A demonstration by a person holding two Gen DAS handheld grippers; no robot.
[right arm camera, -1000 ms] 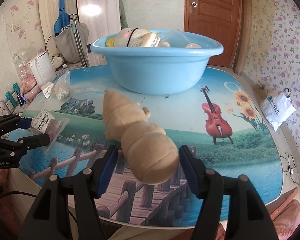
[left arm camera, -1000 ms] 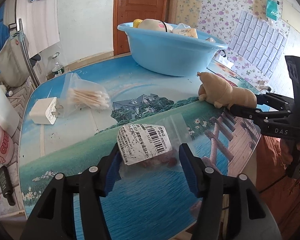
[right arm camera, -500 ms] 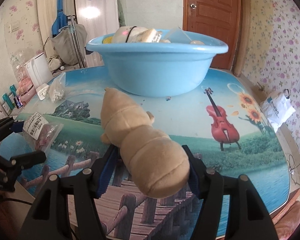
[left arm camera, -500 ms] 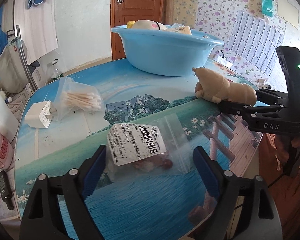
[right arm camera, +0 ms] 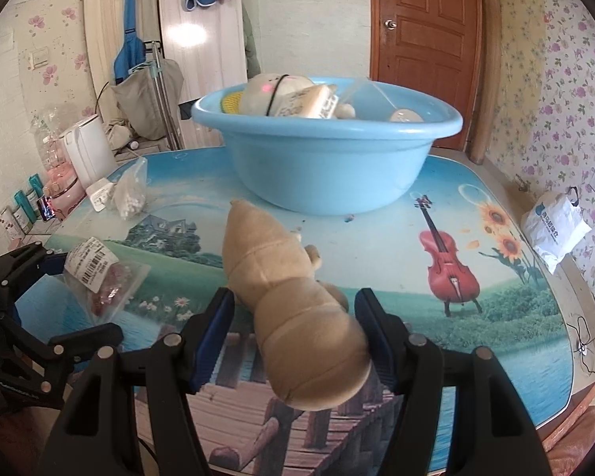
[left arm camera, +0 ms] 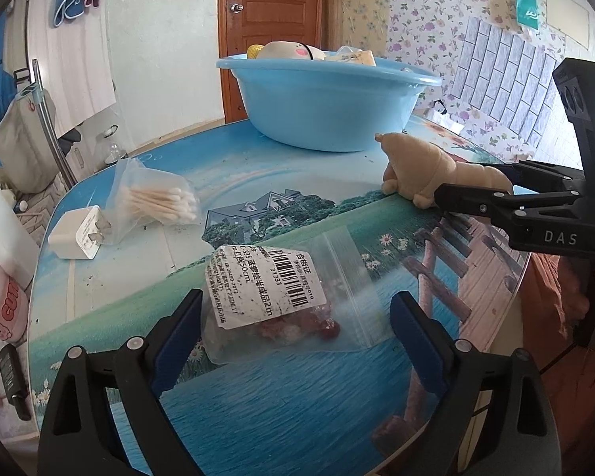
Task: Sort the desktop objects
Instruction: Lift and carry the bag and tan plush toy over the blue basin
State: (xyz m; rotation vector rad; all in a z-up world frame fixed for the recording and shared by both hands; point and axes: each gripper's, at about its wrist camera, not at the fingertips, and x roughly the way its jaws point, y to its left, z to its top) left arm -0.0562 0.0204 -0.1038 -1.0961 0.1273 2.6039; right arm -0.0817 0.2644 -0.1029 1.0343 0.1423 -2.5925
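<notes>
The table [left arm camera: 258, 416] with its printed landscape carried the blue basin [right arm camera: 329, 166] at the far side, already holding several sorted things. My right gripper [right arm camera: 293, 341] had the tan plush toy [right arm camera: 293, 301] between its pads; the far pad looked pressed into the plush, though I could not tell whether the near one touched, so I judged the hold unsure and worth firming before lifting toward the basin. My left gripper [left arm camera: 293, 333] was spreading its jaws around the clear zip bag [left arm camera: 281, 301] with the barcode label, which lay flat on the table, untouched. To take it well I would lower, centre on the lumpy contents, then close. Beyond lay the cotton swab bag [left arm camera: 154, 202] and the white charger plug [left arm camera: 79, 234].
</notes>
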